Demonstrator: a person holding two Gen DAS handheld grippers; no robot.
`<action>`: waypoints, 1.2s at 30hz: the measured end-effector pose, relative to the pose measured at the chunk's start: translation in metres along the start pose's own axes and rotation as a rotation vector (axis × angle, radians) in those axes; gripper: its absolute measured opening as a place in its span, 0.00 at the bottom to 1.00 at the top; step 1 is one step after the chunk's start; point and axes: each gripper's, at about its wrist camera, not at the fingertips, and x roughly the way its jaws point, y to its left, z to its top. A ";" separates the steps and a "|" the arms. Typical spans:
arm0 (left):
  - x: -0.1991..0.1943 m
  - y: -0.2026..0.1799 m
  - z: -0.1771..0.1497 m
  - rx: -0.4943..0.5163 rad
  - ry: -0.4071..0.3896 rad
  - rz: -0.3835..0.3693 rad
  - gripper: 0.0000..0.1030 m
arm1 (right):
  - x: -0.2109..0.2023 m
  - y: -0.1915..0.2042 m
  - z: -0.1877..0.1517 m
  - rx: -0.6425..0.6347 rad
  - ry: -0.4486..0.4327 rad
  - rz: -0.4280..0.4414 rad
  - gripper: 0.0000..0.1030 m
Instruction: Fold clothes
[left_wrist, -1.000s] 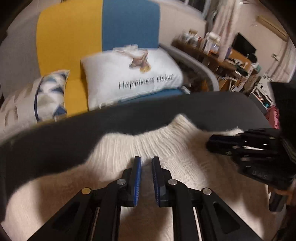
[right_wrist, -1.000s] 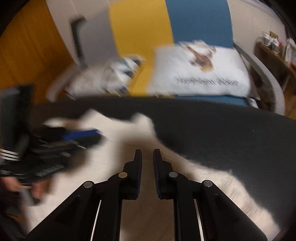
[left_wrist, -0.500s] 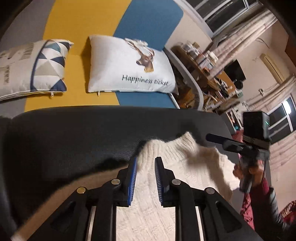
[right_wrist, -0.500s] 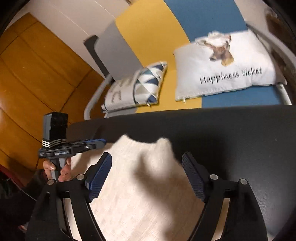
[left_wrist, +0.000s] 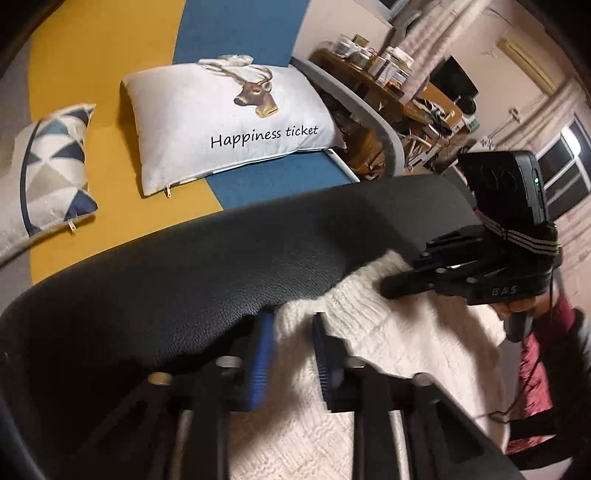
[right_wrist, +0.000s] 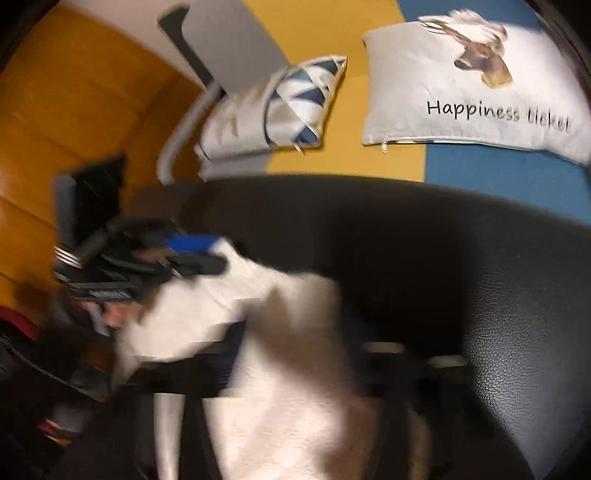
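A cream knitted sweater lies on the black leather tabletop. My left gripper has its jaws closing on the sweater's far left edge, with the knit pinched between the blue pads. In the same view my right gripper reaches onto the sweater's far right edge. The right wrist view is blurred: the sweater bunches up between the fingers of my right gripper, whose jaws are closing on it and are mostly hidden by it. My left gripper shows at the left there.
Beyond the table stands a yellow and blue sofa with a deer pillow and a triangle-patterned pillow. A cluttered wooden shelf is at the far right. A hand in a red sleeve holds the right gripper.
The right jaws, wide apart half a second ago, have come together on the sweater. The left jaws narrowed on its edge. Both grippers shifted and the fabric bunched up.
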 end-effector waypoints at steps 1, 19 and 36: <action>-0.008 -0.007 -0.007 0.021 -0.061 0.032 0.05 | 0.002 0.005 -0.001 -0.024 0.007 -0.036 0.07; -0.055 -0.023 -0.050 -0.096 -0.308 0.211 0.14 | -0.045 0.021 -0.044 -0.006 -0.404 -0.232 0.45; -0.037 -0.041 -0.075 -0.145 -0.264 0.223 0.14 | -0.021 0.032 -0.066 -0.016 -0.340 -0.283 0.41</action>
